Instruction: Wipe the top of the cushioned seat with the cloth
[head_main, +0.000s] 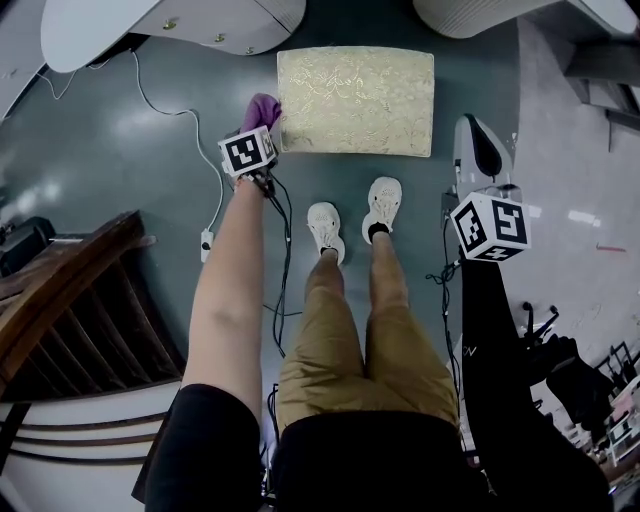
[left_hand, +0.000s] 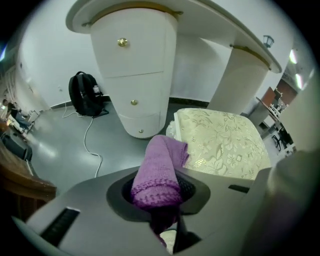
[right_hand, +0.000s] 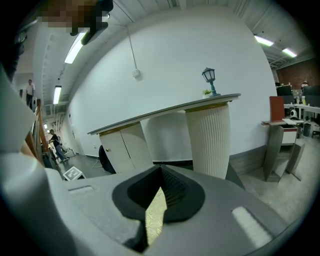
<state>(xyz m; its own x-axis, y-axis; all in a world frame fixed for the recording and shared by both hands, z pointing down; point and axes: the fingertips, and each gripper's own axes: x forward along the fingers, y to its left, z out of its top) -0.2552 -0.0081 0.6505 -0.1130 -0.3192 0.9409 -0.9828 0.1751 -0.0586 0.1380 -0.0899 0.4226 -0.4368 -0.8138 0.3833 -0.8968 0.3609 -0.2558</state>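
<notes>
Seat (head_main: 355, 100) lies at twelve o'clock, top bare. Your right gripper (head_main: 480, 150), at its four o'clock, has its jaws together on nothing. Your left gripper (head_main: 262, 128), at the seat's eight o'clock corner, clamps the purple cloth (head_main: 263, 108), not yet over the top. I judge the bunched cloth could pull free on a hard stroke, or the cable (head_main: 287, 230) could snag your shoes. Near edge and sides stand clear; cabinets crowd the far edge.

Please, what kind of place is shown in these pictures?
Probably a large indoor hall or showroom: a grey floor, a white curved desk with drawers beside the cushioned seat, and long ceiling lights.
</notes>
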